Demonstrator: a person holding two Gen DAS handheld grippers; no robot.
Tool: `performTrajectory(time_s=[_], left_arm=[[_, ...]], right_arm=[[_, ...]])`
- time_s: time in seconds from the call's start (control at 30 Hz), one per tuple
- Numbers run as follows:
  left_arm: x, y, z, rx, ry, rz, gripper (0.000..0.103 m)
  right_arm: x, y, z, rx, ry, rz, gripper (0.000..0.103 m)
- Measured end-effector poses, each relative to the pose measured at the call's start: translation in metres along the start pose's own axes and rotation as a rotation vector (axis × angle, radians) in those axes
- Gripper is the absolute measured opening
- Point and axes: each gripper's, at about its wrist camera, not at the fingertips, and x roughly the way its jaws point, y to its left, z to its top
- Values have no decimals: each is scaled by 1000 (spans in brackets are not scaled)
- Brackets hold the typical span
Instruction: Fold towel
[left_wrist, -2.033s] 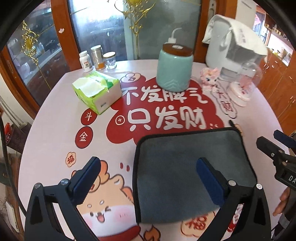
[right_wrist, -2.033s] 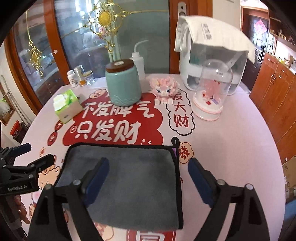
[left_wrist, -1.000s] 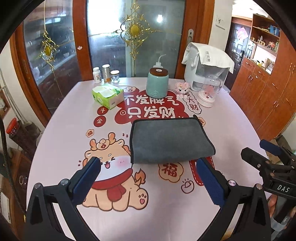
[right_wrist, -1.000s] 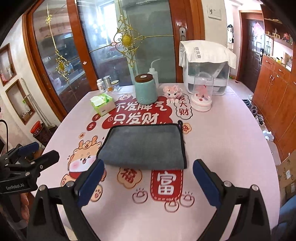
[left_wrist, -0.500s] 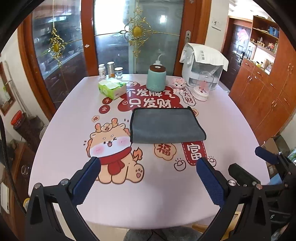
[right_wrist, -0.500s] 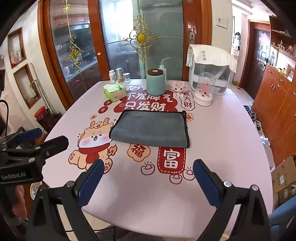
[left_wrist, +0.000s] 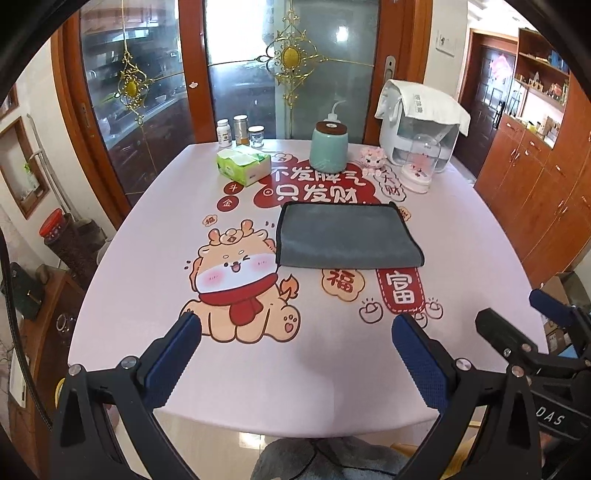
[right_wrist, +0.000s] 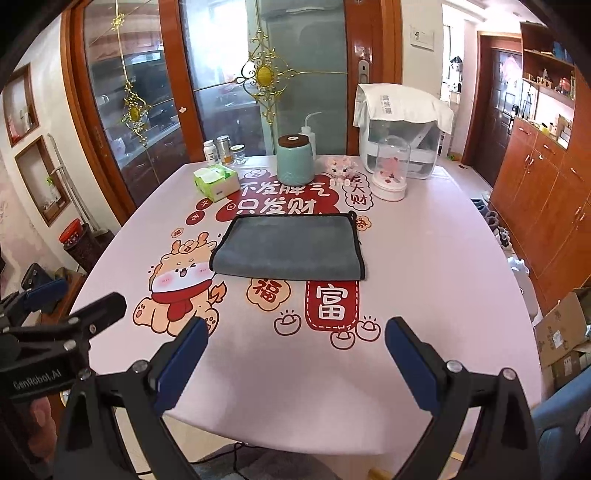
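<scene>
The towel (left_wrist: 345, 236) is left folded flat mid-table (left_wrist: 461, 236), just in front of the green jar (left_wrist: 328, 146). Both the left gripper (left_wrist: 295, 354) and right gripper (right_wrist: 295, 350) are now pulled way back from the towel, jaws spread wide, nothing held.

The towel (left_wrist: 343, 236) at frame centre is looking like soft, matt grey cloth with a stitched black edge. The counter (left_wrist: 461, 236) is showing a smooth printed cover with a slight sheen. At the bottom, the left claw (left_wrist: 295, 365) and right claw (right_wrist: 295, 363) are showing matt black plastic arms, textured blue pads (left_wrist: 173, 363) and shiny metal screws. Toward the top, the jar (left_wrist: 328, 149) is gleaming like glazed ceramic, the dome (left_wrist: 423, 162) is looking clear and glossy, and the door frame (right_wrist: 373, 74) is shining as polished wood.
</scene>
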Motion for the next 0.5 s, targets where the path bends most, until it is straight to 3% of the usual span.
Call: performTrajectory(time_s=[0.5], left_arm=[[12, 2, -8, 6, 35, 37, 103]], right_arm=[[5, 2, -3, 12, 14, -5, 97]])
